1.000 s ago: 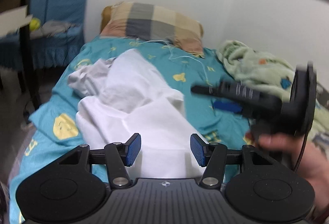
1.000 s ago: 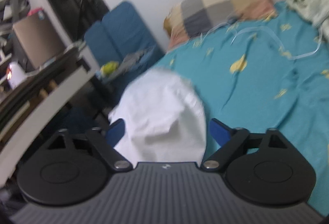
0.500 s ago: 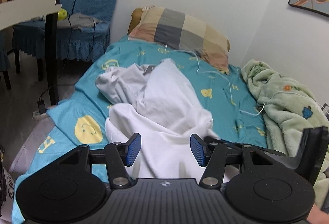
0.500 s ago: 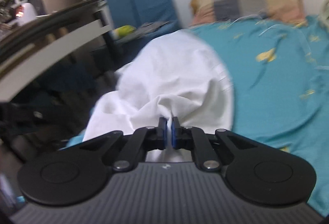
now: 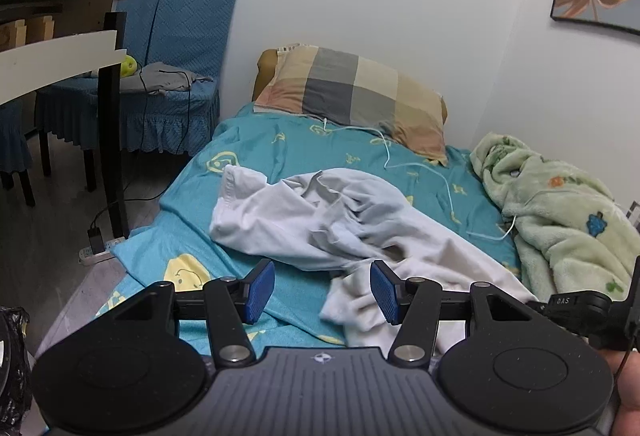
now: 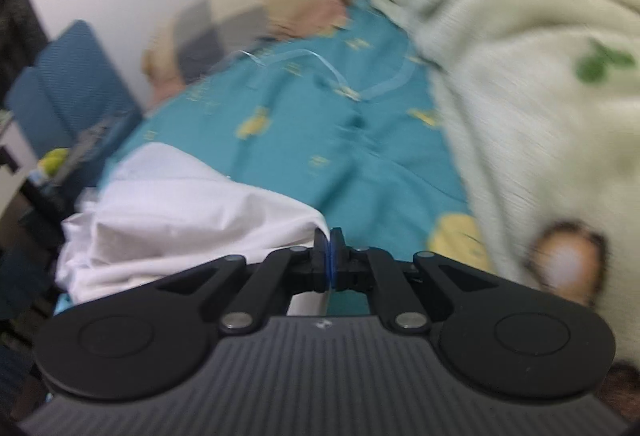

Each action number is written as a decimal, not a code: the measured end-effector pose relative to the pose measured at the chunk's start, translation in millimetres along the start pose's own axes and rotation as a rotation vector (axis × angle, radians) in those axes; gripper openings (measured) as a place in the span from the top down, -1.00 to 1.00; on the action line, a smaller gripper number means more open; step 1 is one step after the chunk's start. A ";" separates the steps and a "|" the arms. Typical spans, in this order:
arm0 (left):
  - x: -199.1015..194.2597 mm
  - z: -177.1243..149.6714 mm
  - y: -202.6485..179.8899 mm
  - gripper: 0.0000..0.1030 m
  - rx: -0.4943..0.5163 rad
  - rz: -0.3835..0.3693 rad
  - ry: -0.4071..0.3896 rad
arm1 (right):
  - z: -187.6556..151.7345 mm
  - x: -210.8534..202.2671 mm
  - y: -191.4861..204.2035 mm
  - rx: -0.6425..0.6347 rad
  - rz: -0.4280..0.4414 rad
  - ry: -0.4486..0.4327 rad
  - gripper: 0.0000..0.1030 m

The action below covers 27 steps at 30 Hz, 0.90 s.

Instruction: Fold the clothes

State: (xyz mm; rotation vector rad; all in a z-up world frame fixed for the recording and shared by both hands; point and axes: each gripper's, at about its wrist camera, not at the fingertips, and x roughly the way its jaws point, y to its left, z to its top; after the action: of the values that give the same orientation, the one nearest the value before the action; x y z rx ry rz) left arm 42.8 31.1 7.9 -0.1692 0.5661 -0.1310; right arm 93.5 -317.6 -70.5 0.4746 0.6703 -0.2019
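Note:
A crumpled white garment lies across the teal bedsheet. My left gripper hovers open above its near edge, nothing between the blue pads. In the right wrist view the right gripper is shut on a corner of the white garment, which trails away to the left. The right gripper's body also shows at the right edge of the left wrist view, beside a hand.
A plaid pillow lies at the head of the bed, with a white cable below it. A green fleece blanket is heaped on the right. A blue-covered chair and a desk stand on the left.
My right gripper closed on the white garment and swung right toward the green blanket, dragging the cloth. The garment collapsed from a raised heap. The left gripper rose slightly and stayed open.

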 end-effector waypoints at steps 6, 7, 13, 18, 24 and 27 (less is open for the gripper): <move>13.1 19.1 -9.1 -0.09 0.064 0.022 0.022 | -3.5 -19.4 12.5 -0.047 0.026 -0.109 0.88; 16.7 25.7 -10.0 -0.09 0.068 0.015 0.023 | -1.5 -24.1 17.5 -0.065 0.036 -0.145 0.87; 45.3 44.2 -9.9 -0.11 0.057 0.007 0.025 | 14.0 -36.2 43.6 -0.135 0.160 -0.305 -0.43; 74.1 36.7 8.4 -0.13 -0.021 -0.034 0.083 | 20.4 7.8 98.0 -0.302 0.342 -0.193 -0.58; 110.6 28.6 32.9 -0.19 -0.101 -0.039 0.127 | 13.7 67.9 145.5 -0.455 0.366 -0.052 0.13; 125.1 25.1 45.9 -0.19 -0.165 -0.044 0.145 | 8.0 84.6 132.1 -0.394 0.346 -0.001 0.76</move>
State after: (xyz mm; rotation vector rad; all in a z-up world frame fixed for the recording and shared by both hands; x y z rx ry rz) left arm 164.5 57.9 -45.4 -0.3350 0.7180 -0.1404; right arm 206.4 -208.3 -71.9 0.2051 0.5987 0.2536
